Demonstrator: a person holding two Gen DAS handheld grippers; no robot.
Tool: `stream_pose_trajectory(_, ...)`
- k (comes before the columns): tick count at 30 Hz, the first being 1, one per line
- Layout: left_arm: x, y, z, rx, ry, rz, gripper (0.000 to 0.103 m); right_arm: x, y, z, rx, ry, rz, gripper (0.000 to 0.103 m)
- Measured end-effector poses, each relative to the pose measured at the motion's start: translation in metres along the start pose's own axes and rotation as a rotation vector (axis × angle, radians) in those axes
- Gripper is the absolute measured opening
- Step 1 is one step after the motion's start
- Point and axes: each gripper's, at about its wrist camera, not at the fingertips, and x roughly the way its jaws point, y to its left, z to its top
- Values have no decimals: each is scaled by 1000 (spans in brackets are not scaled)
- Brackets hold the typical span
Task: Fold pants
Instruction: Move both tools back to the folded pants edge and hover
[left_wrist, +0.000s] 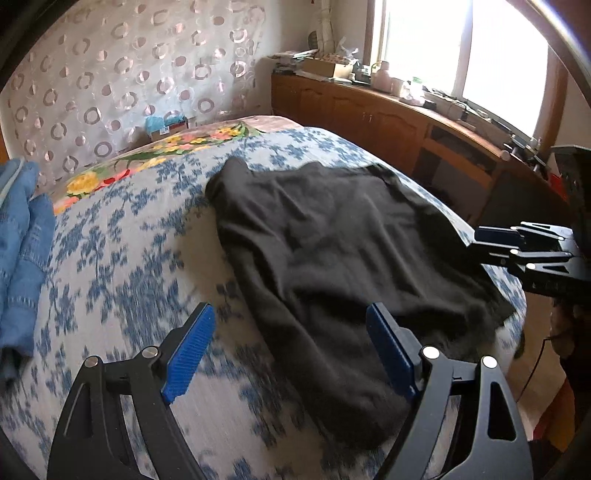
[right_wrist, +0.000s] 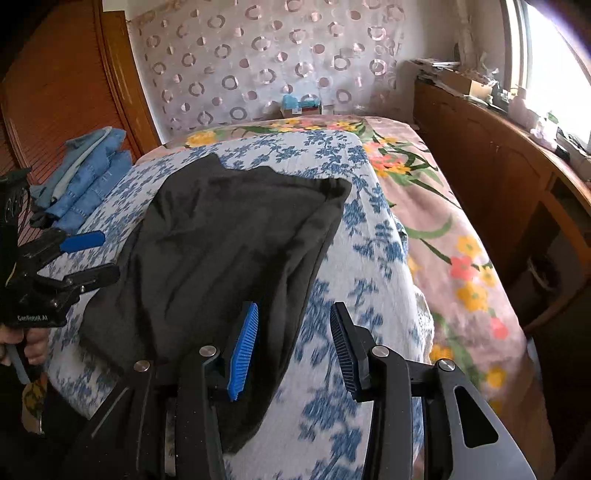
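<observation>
The black pants (left_wrist: 343, 236) lie already folded on the bed (left_wrist: 122, 258), right of the blue jeans (left_wrist: 22, 258). Soft, limp and light, they are best pinched at a doubled edge. The left tool (left_wrist: 291, 354) gapes wide, empty; the right tool (right_wrist: 293, 350) stands half open, empty.

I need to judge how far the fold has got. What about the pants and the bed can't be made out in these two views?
- Black pants: near end runs under the left gripper in the left view; waistband and legs cannot be told apart in the dark cloth.
- Pants' near edge, right view: hidden behind the right gripper.
- Blue jeans: cut off by the left view's edge.
- Bed cover: print blurred near both cameras.
</observation>
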Motion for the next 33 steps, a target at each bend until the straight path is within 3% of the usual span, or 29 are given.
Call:
stream_pose_trajectory(12,-5,-1,-40,-15,39,-16,84,-16,22,-39,14,16,-8,42)
stream_pose_trajectory(24,-8,0,-46,-20,15,-9,85,-13,31,-46,6,21,-44,42)
stream_pose_trajectory(29,-8,-1,-46,-17,14,-5,85,-12,34,-48,6,15,-19,42)
stream_pose_trajectory(33,-8,-1,-45,-17,13,-4,85,-10,38,-49,-17,9,-14,29)
